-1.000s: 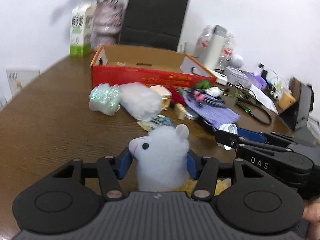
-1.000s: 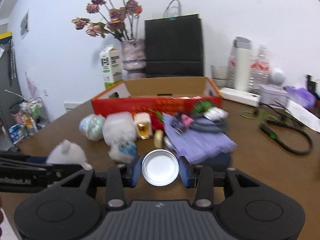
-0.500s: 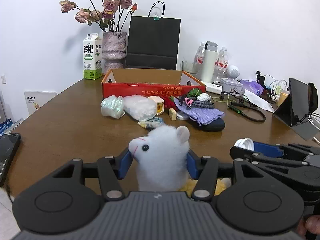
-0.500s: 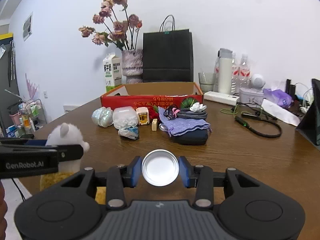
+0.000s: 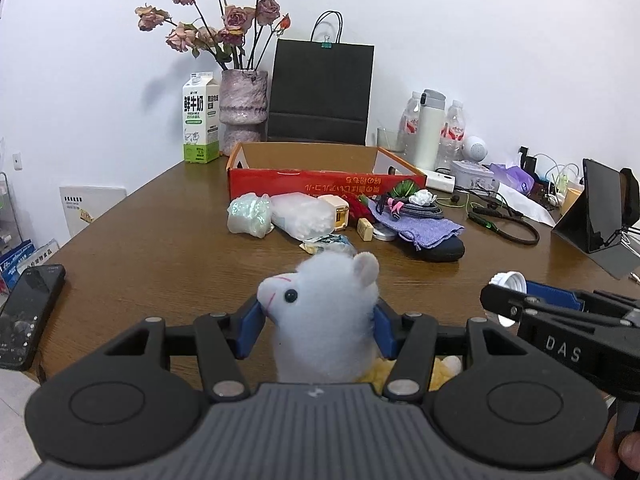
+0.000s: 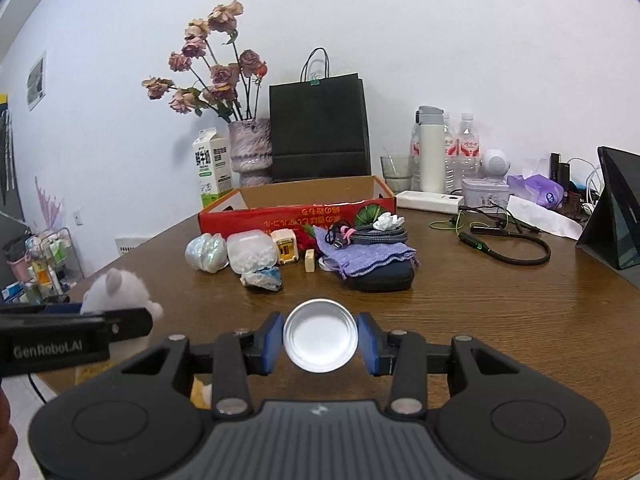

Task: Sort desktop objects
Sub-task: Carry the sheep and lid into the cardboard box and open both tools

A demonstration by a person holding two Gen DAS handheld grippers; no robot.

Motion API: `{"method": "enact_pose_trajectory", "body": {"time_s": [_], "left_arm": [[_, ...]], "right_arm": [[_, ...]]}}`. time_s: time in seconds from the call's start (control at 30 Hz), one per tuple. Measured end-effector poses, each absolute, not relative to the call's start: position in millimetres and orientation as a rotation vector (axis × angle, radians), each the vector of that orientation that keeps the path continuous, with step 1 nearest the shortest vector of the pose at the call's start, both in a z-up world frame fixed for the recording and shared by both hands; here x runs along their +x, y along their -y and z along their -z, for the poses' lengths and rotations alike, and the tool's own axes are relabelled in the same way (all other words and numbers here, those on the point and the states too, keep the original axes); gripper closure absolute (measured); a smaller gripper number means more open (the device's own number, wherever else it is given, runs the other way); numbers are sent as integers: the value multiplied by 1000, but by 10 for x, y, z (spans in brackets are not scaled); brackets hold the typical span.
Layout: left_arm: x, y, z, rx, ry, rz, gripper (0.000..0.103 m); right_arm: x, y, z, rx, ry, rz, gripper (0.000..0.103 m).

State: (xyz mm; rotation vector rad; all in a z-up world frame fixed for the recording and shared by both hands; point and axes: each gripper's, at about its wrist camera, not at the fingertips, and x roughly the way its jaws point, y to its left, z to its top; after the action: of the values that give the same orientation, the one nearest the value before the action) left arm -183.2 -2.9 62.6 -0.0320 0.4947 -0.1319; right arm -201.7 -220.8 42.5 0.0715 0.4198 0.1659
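Observation:
My left gripper (image 5: 318, 330) is shut on a white plush animal (image 5: 324, 320) with a yellow base, held above the near edge of the brown table (image 5: 160, 240). My right gripper (image 6: 320, 340) is shut on a round white container (image 6: 320, 340), its flat silvery face turned toward the camera. In the left wrist view the same white container (image 5: 508, 282) shows at the right gripper's tip, with a ribbed white rim. The plush animal (image 6: 116, 290) appears at the left of the right wrist view. A red cardboard box (image 5: 324, 178), open on top, stands mid-table.
In front of the box lie plastic bags (image 5: 280, 218), a yellow cube (image 5: 338, 214), a purple cloth (image 5: 416, 226) with a coiled cable and a dark pouch (image 6: 384, 276). A phone (image 5: 24, 314) lies at the left edge. Vase, milk carton, black bag, bottles and tablet (image 5: 600, 216) line the back and right.
Both grippers have pulled back from the clutter toward the near table edge, each keeping its object. The box and pile now look farther away.

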Motion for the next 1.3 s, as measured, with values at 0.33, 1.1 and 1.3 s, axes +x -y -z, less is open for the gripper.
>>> {"method": "enact_pose_trajectory", "body": {"time_s": [0.33, 1.1, 1.3], "left_arm": [[-1291, -217, -750, -75, -480, 166, 46], [2806, -99, -891, -67, -682, 41, 46], [3064, -126, -584, -33, -781, 9, 37]], "right_arm": [[-1508, 2001, -480, 68, -398, -150, 64], [3157, 1940, -739, 25, -658, -118, 64], [3535, 1867, -408, -41, -820, -24, 59]]}}
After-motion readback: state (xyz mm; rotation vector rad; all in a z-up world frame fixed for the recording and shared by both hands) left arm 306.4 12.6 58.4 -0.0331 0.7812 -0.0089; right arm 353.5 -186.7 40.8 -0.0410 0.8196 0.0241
